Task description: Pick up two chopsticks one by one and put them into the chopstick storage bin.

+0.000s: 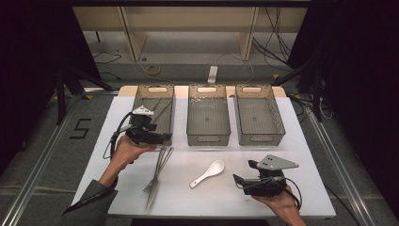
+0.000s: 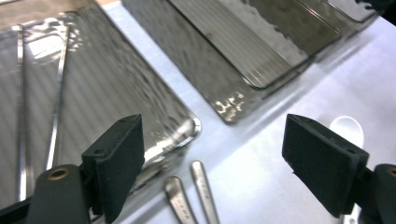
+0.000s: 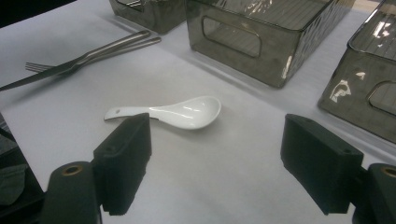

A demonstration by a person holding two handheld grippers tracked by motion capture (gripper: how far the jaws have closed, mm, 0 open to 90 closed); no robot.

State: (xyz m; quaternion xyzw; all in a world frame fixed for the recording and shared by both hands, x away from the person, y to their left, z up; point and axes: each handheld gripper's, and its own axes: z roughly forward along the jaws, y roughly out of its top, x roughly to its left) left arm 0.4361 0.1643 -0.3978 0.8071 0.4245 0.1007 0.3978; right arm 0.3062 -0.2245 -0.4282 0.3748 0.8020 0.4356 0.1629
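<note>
You are working in a lab-style recording space, not a home. The table [image 1: 301, 141] under its white cover stands on a grey floor ringed by aluminium rails [image 1: 40, 162], with black curtains [image 1: 33, 56] on both sides. Loose cables [image 1: 277, 37] and a power strip [image 1: 212, 74] lie on the floor beyond, and a taped number five [image 1: 81, 128] marks the floor.

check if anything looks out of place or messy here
Nothing is spilled or broken. The fork and knife lie crossed over each other on the table, and the white spoon lies askew beside them.
</note>
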